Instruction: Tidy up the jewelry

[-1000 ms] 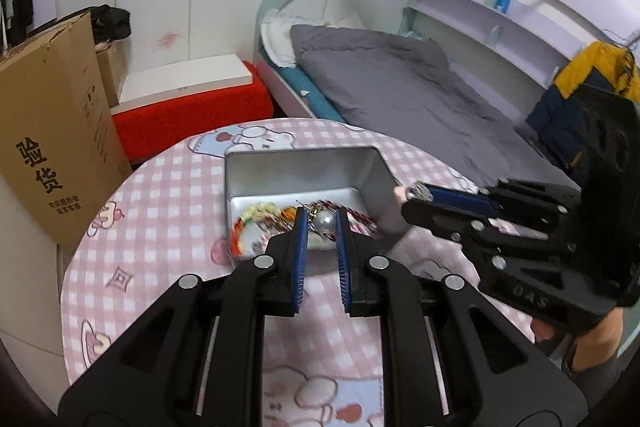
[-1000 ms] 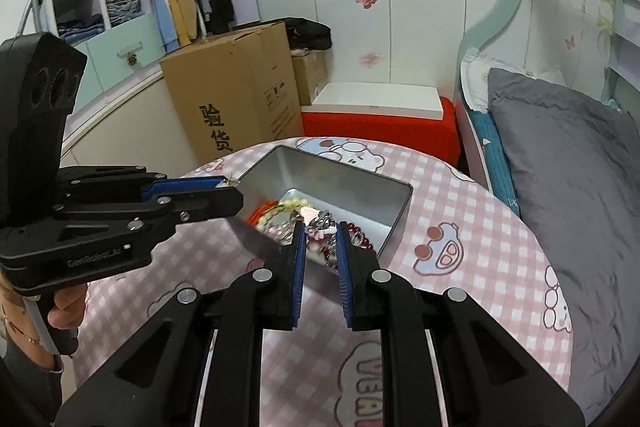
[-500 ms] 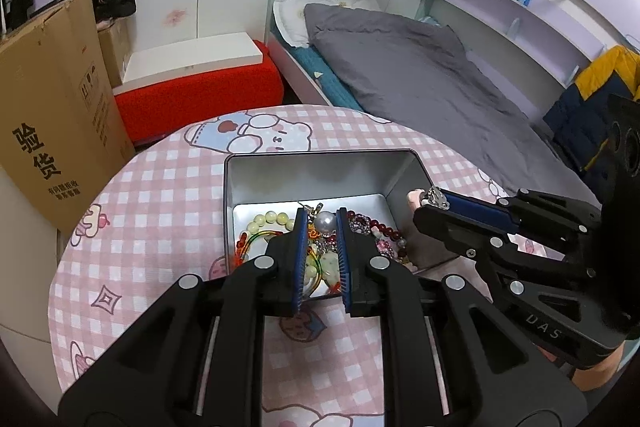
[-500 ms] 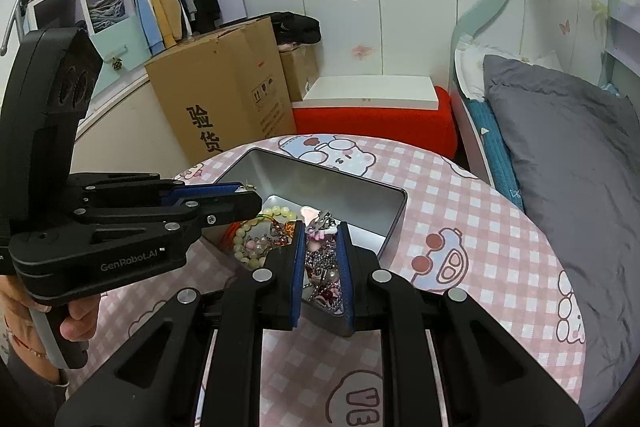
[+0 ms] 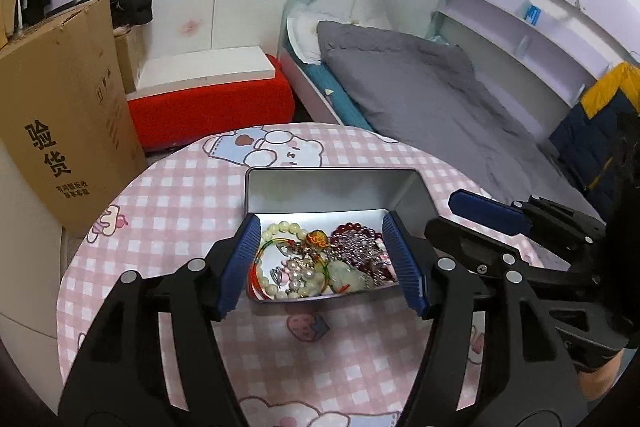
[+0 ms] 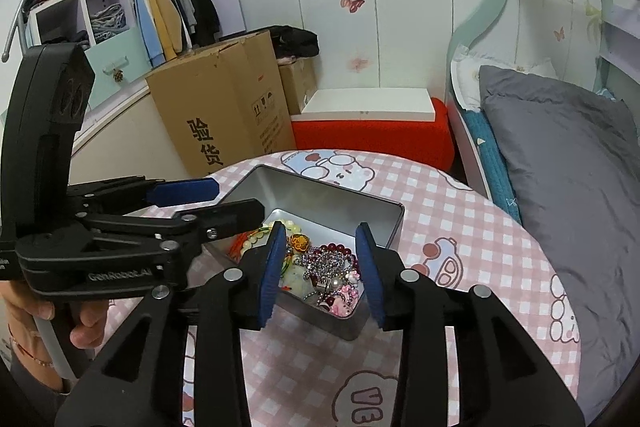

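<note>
I have just opened both the left gripper [image 5: 325, 263] and the right gripper [image 6: 322, 273], nothing is between their fingers, so the jewelry [image 5: 320, 263] lies loose in the metal box [image 5: 332, 187], ready for picking.

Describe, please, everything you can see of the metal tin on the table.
The metal tin is a rectangular, lidless box of plain silvery metal with upright walls and rounded corners. It sits flat on the pink checked tablecloth, near the round table's middle. Its floor is covered by a tangle of jewelry: pale bead bracelets, dark red beads, pearls and silver chains. Neither gripper touches it.
</note>
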Action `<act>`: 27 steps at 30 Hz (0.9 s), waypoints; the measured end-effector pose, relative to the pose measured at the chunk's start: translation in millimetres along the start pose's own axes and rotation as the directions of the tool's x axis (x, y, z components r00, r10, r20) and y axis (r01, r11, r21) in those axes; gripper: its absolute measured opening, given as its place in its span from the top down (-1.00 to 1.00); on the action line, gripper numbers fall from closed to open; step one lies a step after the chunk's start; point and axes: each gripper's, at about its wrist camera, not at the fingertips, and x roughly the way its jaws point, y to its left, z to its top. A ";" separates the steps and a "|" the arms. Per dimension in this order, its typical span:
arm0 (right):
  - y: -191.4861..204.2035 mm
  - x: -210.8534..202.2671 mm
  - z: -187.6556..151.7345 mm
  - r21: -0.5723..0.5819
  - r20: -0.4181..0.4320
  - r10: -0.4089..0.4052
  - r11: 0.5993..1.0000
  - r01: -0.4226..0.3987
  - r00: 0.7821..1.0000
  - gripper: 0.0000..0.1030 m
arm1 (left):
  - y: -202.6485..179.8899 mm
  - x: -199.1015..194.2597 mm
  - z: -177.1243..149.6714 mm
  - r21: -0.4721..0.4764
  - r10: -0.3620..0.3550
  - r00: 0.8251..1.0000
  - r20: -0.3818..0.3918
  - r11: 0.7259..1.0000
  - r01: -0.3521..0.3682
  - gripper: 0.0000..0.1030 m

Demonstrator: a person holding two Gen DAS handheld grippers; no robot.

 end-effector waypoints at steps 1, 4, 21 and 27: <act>0.2 -2.3 0.8 0.001 0.006 -0.001 1.000 0.001 1.000 0.30 | -0.5 -4.6 0.1 0.000 0.012 1.000 0.012 1.000 -0.012 -0.23; 1.9 -12.7 3.3 0.006 0.029 -0.006 1.000 0.006 1.000 0.20 | -2.9 -15.9 0.2 0.003 0.041 0.998 0.037 0.999 -0.041 -0.23; 41.1 -104.6 -3.9 0.011 0.211 -0.159 0.987 0.160 0.965 -0.58 | -28.3 -142.1 -31.8 -0.099 0.270 0.904 0.331 0.963 -0.252 -0.71; 61.7 -145.1 -18.1 0.003 0.310 -0.181 0.982 0.190 0.933 -0.74 | -45.4 -182.6 -47.3 -0.086 0.290 0.873 0.392 0.956 -0.279 -0.79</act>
